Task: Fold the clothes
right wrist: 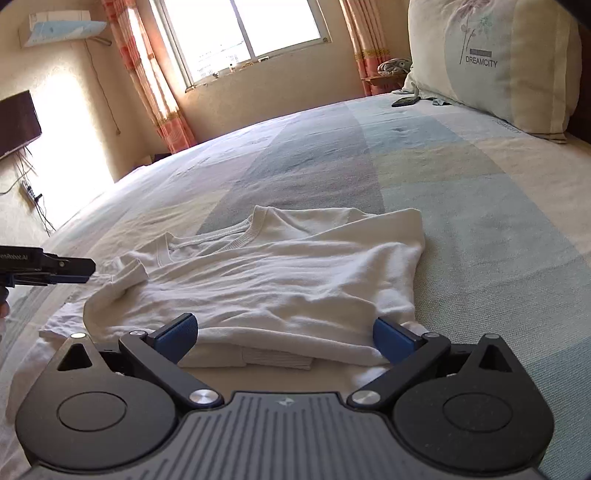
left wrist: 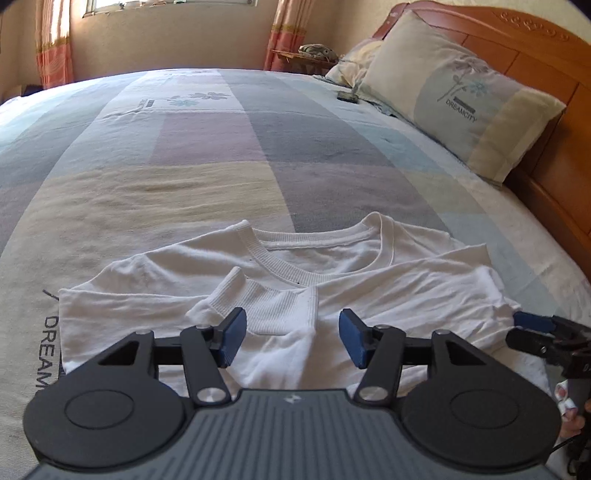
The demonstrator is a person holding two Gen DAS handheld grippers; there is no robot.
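White shirt (left wrist: 280, 291) half-folded on bed (left wrist: 207, 155), left gripper (left wrist: 291, 338) jaws apart, right gripper (right wrist: 286, 338) jaws wide apart (holding nothing)

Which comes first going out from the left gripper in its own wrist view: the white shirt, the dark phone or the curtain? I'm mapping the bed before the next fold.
1. White shirt: right under the left gripper, on the near part of the bed.
2. Dark phone: far up the bed, right of centre, beside the pillows.
3. Curtain: beyond the bed, against the back wall.
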